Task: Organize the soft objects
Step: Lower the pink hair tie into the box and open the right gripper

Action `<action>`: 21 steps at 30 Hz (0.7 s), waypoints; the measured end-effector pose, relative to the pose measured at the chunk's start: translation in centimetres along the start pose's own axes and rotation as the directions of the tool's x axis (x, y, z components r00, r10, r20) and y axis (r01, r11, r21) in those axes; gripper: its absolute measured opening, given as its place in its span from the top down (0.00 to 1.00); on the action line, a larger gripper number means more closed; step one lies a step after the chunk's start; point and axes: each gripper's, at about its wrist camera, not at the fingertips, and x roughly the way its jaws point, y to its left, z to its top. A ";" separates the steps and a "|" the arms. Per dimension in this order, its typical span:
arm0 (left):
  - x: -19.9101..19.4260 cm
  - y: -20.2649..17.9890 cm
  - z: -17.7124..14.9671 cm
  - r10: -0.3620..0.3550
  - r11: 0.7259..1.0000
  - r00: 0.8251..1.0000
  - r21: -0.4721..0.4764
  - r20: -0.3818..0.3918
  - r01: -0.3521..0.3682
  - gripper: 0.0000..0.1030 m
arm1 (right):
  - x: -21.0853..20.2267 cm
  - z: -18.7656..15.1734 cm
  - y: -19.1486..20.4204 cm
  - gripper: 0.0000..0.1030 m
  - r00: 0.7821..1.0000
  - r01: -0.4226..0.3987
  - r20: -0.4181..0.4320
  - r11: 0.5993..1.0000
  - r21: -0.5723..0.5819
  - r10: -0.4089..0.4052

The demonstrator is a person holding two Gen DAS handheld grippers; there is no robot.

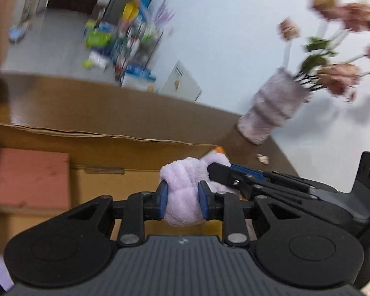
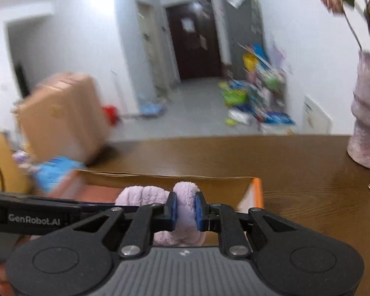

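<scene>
A fluffy lilac cloth [image 1: 185,192] is bunched between both grippers above an open cardboard box [image 1: 125,150]. My left gripper [image 1: 183,198] is shut on one end of it. My right gripper [image 2: 185,209] is shut on the other end of the lilac cloth [image 2: 145,194]. In the left wrist view the right gripper's fingers [image 1: 222,172] reach in from the right and touch the cloth. In the right wrist view the left gripper's arm [image 2: 37,212] crosses from the left. A pink-red pad [image 1: 29,177] lies in the box at the left.
The box [image 2: 234,187] sits on a brown wooden table [image 2: 296,172]. A fuzzy lilac vase [image 1: 271,108] with pink flowers stands at the table's right, a small scrap [image 1: 262,158] beside it. Beyond the table are a tan suitcase [image 2: 61,116] and cluttered shelves [image 2: 259,88].
</scene>
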 end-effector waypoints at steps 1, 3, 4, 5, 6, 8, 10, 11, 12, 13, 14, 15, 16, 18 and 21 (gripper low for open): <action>1.6 0.4 0.4 0.018 1.000 1.000 -0.008 -0.024 -0.018 0.74 | 1.8 0.4 -0.4 0.86 0.999 0.027 -0.042 1.000 0.000 -0.027; 3.8 1.2 0.6 0.055 0.998 0.997 -0.020 -0.054 -0.056 0.72 | 4.2 0.8 -0.8 0.84 0.993 0.070 -0.089 0.997 -0.014 -0.071; 4.5 1.4 0.7 0.081 0.996 0.995 -0.017 -0.059 -0.082 0.72 | 4.9 0.8 -0.8 0.79 0.991 0.095 -0.096 0.995 -0.026 -0.097; 5.0 1.5 0.8 0.091 0.996 0.994 -0.014 -0.057 -0.092 0.72 | 5.8 0.8 -0.7 0.78 0.986 0.117 -0.113 0.992 -0.041 -0.121; 5.3 1.7 0.9 0.089 0.996 0.994 -0.020 -0.064 -0.091 0.69 | 6.4 1.0 -0.8 0.81 0.981 0.127 -0.145 0.991 -0.038 -0.131; 5.2 2.2 1.1 0.107 0.993 0.991 -0.036 -0.077 -0.110 0.57 | 6.6 1.4 -0.9 0.77 0.979 0.144 -0.142 0.989 -0.040 -0.148; 4.1 2.1 1.2 0.115 0.993 0.992 -0.031 -0.056 -0.117 0.55 | 5.9 1.7 -1.0 0.65 0.982 0.149 -0.114 0.988 -0.028 -0.151; 3.1 1.8 1.2 0.117 0.993 0.992 -0.021 -0.043 -0.118 0.55 | 5.2 1.8 -1.0 0.63 0.986 0.132 -0.098 0.991 -0.020 -0.133; 2.1 1.5 1.3 0.119 0.993 0.992 -0.013 -0.029 -0.120 0.54 | 4.4 2.0 -0.8 0.63 0.989 0.120 -0.088 0.993 -0.020 -0.122; 0.7 1.0 1.4 0.113 0.994 0.993 0.001 -0.012 -0.113 0.52 | 3.5 2.0 -0.6 0.63 0.991 0.115 -0.073 0.993 -0.023 -0.116; -0.7 0.4 1.4 0.106 0.994 0.994 0.020 0.008 -0.106 0.51 | 2.5 2.1 -0.8 0.62 0.992 0.108 -0.055 0.994 -0.028 -0.110; -2.3 -0.3 1.3 0.104 0.993 0.994 0.047 0.029 -0.105 0.48 | 1.2 2.1 -0.5 0.61 0.994 0.102 -0.042 0.994 -0.037 -0.104; -3.6 -1.0 1.0 0.110 0.991 0.993 0.071 0.046 -0.113 0.46 | -0.1 2.1 -0.3 0.59 0.995 0.096 -0.031 0.994 -0.047 -0.097; -6.6 -2.3 0.0 0.117 0.983 0.989 0.129 0.092 -0.129 0.36 | -2.9 2.1 0.2 0.52 0.997 0.079 -0.004 0.995 -0.066 -0.079; -11.0 -4.0 -2.0 0.149 0.967 0.980 0.189 0.133 -0.172 0.36 | -7.3 1.3 0.9 0.45 0.998 0.056 0.033 0.995 -0.083 -0.054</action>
